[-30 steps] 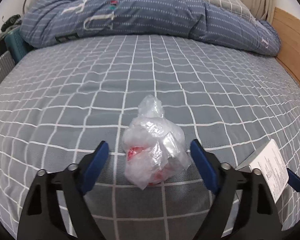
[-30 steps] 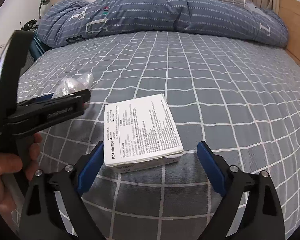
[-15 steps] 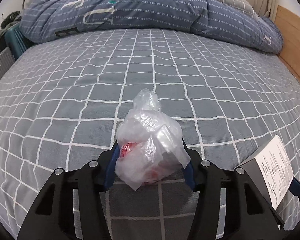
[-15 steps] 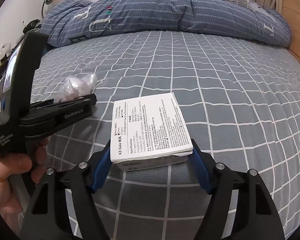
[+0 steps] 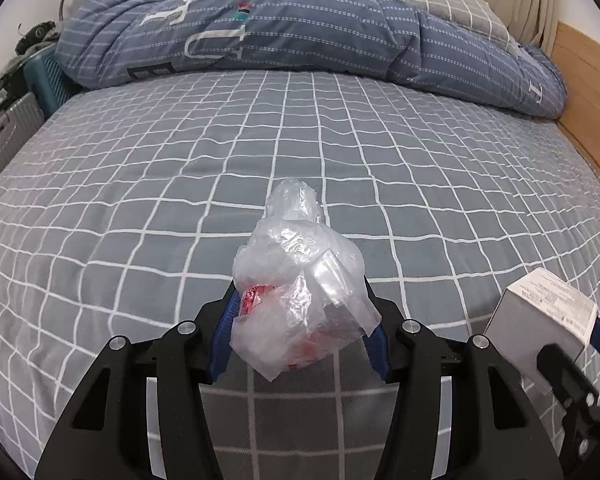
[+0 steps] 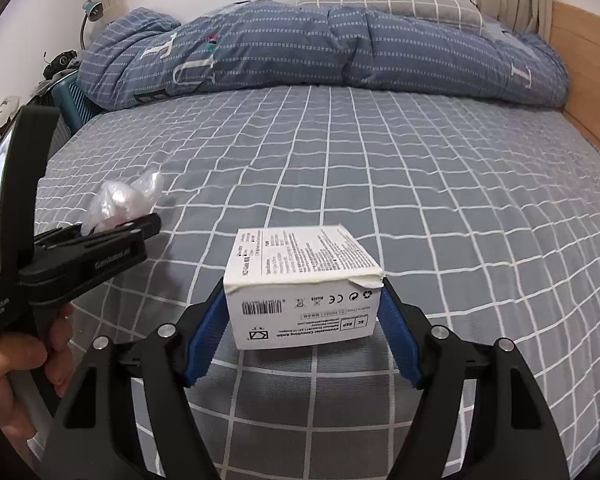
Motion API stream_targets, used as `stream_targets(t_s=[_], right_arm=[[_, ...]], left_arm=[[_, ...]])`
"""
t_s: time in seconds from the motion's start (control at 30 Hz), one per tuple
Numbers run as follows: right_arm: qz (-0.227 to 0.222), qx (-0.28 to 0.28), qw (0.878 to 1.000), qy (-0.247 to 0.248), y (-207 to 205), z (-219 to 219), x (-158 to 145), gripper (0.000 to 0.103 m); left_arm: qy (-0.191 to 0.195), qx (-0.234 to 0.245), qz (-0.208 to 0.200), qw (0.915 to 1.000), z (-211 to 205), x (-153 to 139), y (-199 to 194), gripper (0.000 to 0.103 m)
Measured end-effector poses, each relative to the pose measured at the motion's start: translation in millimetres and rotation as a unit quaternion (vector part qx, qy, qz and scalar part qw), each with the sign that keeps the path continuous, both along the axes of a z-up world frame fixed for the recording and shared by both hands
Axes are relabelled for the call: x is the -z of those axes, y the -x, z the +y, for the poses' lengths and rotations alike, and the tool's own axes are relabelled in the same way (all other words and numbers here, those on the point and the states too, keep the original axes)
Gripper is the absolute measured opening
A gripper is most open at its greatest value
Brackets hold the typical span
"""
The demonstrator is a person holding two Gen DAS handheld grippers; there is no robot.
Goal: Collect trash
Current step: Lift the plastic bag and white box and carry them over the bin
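At the far left of the right wrist view we see a person's hand (image 6: 16,364) around the handle of the left gripper (image 6: 140,228), cut off by the frame edge; the left wrist view does not show that hand. That gripper's blue-padded fingers (image 5: 222,332) are clamped on a crumpled clear plastic bag (image 5: 300,296) with something red inside that we cannot identify. From the right wrist only its pale top pokes above the black finger. Further right, the right gripper (image 6: 302,320) squeezes a white cardboard box (image 6: 304,284) between its fingers, near us above the grey checked bed sheet (image 6: 420,168). The box's barcode and small print show here but are too fine to read; in the left wrist view only one corner shows at the right edge. A blue quilt (image 5: 300,36) lies bunched across the far side.
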State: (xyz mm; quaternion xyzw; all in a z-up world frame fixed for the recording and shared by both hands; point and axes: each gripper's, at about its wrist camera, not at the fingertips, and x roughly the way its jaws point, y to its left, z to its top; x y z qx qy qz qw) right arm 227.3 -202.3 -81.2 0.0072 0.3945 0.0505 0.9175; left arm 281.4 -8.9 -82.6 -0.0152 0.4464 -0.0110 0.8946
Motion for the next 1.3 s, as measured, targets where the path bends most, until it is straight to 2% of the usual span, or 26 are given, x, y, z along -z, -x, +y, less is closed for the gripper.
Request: stream_targets(t_s=[0.43, 0.8, 1.3], right_arm=[[-0.021, 0.015, 1.0, 0.002, 14.1, -14.9, -21.6, 0.068], [-0.037, 0.008, 0.999, 0.021, 41.8, -10.7, -38.9, 0.068], [-0.048, 0.013, 0.999, 0.015, 74.9, -5.8, -55.3, 0.069]], left_arm=[[0.005, -0.011, -0.015, 0.9998, 8.2, -21.8, 41.8, 0.053], [0.006, -0.009, -0.027, 0.9996, 13.6, -39.9, 81.3, 0.053], [0.023, -0.005, -0.039, 0.999, 19.1, -58.6, 131.9, 0.053]])
